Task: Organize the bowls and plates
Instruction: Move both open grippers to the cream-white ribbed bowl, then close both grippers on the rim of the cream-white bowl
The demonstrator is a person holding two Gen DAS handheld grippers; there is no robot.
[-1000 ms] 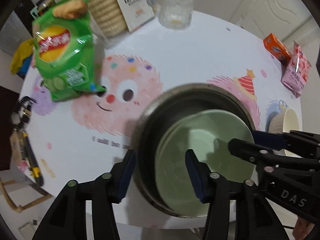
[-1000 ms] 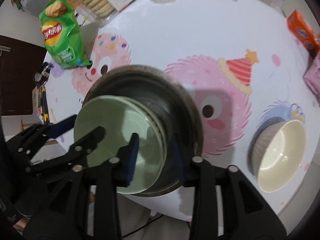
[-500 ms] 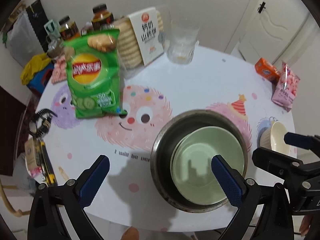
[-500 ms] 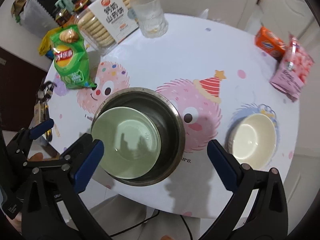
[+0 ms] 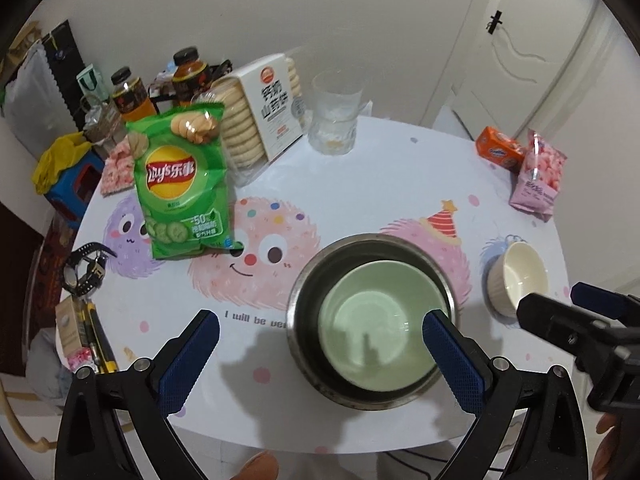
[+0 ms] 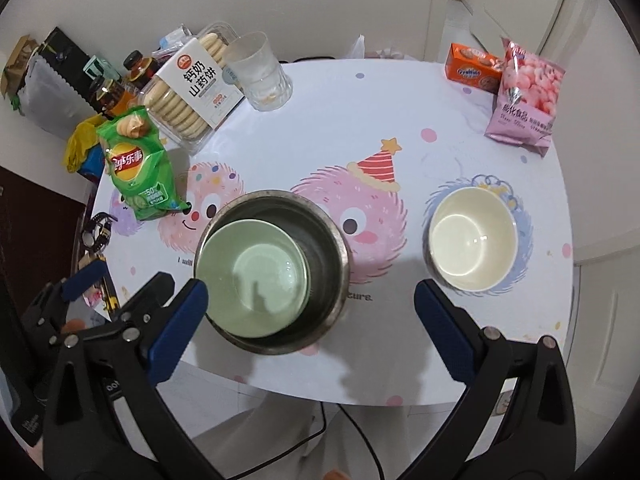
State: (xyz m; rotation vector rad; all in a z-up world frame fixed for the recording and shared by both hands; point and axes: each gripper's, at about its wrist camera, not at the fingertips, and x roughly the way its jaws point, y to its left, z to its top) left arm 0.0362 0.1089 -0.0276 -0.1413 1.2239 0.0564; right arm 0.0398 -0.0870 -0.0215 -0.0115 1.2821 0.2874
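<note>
A steel bowl [image 5: 320, 276] stands on the white cartoon-print table [image 5: 360, 184] near its front edge, with a pale green bowl [image 5: 380, 320] nested inside it, off-centre. A cream bowl [image 5: 520, 276] sits alone to its right. My left gripper [image 5: 320, 340] hovers above the steel bowl, open wide and empty. My right gripper [image 6: 312, 300] is open just as wide, above the steel bowl [image 6: 308, 228], the green bowl [image 6: 256, 276] and the cream bowl [image 6: 472, 240]. Each gripper shows in the other's view: the right gripper [image 5: 554, 300], the left gripper [image 6: 130, 276].
A green chips bag [image 5: 182, 184], a biscuit box [image 5: 260, 116] and a glass [image 5: 334, 120] stand at the back left. An orange box [image 5: 500, 148] and a pink snack bag [image 5: 538, 176] are at the far right. A watch [image 5: 86, 268] lies at the left edge.
Both grippers stood half shut around the steel bowl's rim, one on each side. They have opened wide and lifted away from the table; both nested bowls stay where they were.
</note>
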